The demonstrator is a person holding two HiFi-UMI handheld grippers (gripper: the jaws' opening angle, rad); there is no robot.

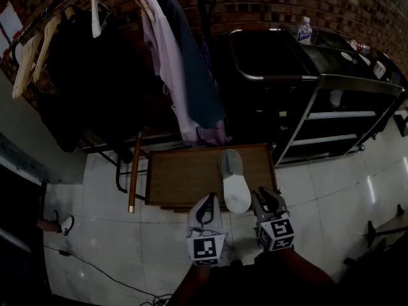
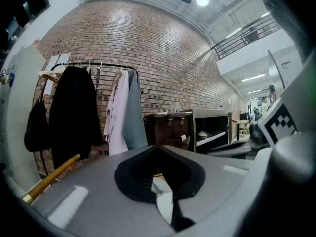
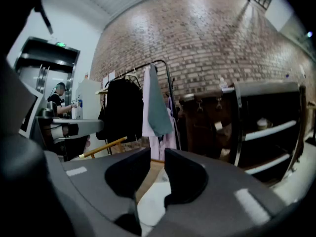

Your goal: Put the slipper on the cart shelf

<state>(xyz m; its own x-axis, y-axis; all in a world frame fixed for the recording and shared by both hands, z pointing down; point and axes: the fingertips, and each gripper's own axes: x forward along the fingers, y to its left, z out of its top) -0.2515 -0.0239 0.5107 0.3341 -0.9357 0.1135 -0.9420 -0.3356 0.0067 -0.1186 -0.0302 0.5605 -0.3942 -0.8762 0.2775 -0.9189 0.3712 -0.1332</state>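
- Right gripper, beside the slipper heel on the desk: fingers slightly apart, empty; I'd widen them and straddle the heel squarely.
- Left gripper, slipper's other side: fingers together, empty.

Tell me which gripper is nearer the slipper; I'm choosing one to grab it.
Right, narrowly. The right gripper sits at the slipper's near end, on its right; the left gripper is slightly farther off on its left.

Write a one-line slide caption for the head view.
Left gripper and right gripper flank a pale slipper on a wooden table near the cart.
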